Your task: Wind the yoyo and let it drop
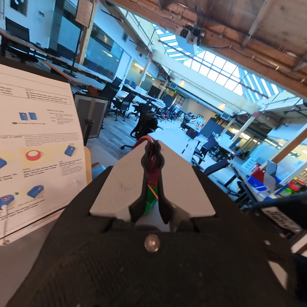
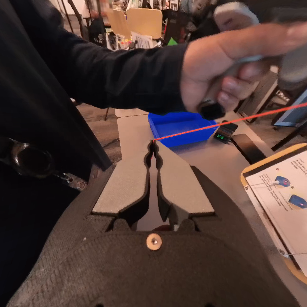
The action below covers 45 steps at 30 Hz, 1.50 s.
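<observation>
Left tongs [image 1: 152,146] clamping tight on a red yoyo [image 1: 150,166], pointing up and out over a long room of desks and chairs. Only slivers of the yoyo showing: a red rim peeking past the tips, more red down in the slot between the pads, the rest buried behind the grey fingers [image 1: 126,179]. A thin red line crossing a green patch [image 1: 152,197] lower in the slot, too hidden to name for sure.

Right tongs [image 2: 153,141] pinching shut on a red string [image 2: 216,126], right at the very tips. String running taut up and to the right, cutting out of frame at the edge, far end not visible there. A hand [image 2: 221,71] gripping the other tool's handle across the top of the right wrist view, blurred, with a dark sleeve [image 2: 99,71] blocking most of the left side.

Blue tray [image 2: 179,127] sitting on the tabletop [image 2: 207,159] behind the string, near rim partly covered by the hand; the visible part of its floor looking bare. Small black device [image 2: 224,132] with green lights just beside the tray's right end. Instruction sheet [image 2: 282,199] on a clipboard cropped at the right edge; seen again standing at the left of the left wrist view [image 1: 38,141], print too blurred to read.
</observation>
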Each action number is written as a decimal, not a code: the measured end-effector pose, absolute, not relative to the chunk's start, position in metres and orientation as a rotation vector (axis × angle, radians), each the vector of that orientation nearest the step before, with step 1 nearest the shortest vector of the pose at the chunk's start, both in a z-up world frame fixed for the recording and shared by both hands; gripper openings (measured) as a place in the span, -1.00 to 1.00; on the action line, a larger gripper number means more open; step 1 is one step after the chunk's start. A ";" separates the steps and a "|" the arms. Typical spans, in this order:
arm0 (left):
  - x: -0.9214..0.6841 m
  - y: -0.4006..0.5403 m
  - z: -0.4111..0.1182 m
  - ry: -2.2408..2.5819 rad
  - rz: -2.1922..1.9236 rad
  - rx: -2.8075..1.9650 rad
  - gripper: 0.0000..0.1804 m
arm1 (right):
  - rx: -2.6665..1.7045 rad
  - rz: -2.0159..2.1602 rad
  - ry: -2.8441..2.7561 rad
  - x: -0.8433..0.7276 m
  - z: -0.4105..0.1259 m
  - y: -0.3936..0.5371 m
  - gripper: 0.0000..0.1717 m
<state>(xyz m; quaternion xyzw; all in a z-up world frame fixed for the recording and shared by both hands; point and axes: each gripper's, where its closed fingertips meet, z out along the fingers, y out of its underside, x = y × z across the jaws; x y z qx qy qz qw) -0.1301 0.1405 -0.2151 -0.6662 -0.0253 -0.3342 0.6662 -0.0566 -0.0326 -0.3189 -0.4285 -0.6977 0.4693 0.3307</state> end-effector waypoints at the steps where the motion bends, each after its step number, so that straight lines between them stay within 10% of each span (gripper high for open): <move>1: -0.131 0.142 -0.221 -0.052 -0.730 -1.521 -0.97 | -1.105 1.211 -1.827 -0.059 -0.316 -0.035 -1.00; 14: -0.086 0.105 -0.271 0.301 -0.673 -1.678 -0.98 | -1.010 0.796 -1.591 -0.008 -0.181 0.097 -1.00; 22: -0.043 0.049 -0.219 0.480 -1.116 -1.427 -0.97 | -1.239 0.845 -1.525 -0.014 -0.250 0.176 -1.00; 29: -0.069 0.065 -0.169 0.268 -1.151 -1.226 -0.98 | -1.209 1.150 -1.670 -0.060 -0.324 0.068 -1.00; 45: -0.065 0.117 -0.248 0.252 -0.436 -1.585 -0.98 | -1.135 1.258 -1.726 -0.053 -0.281 0.026 -1.00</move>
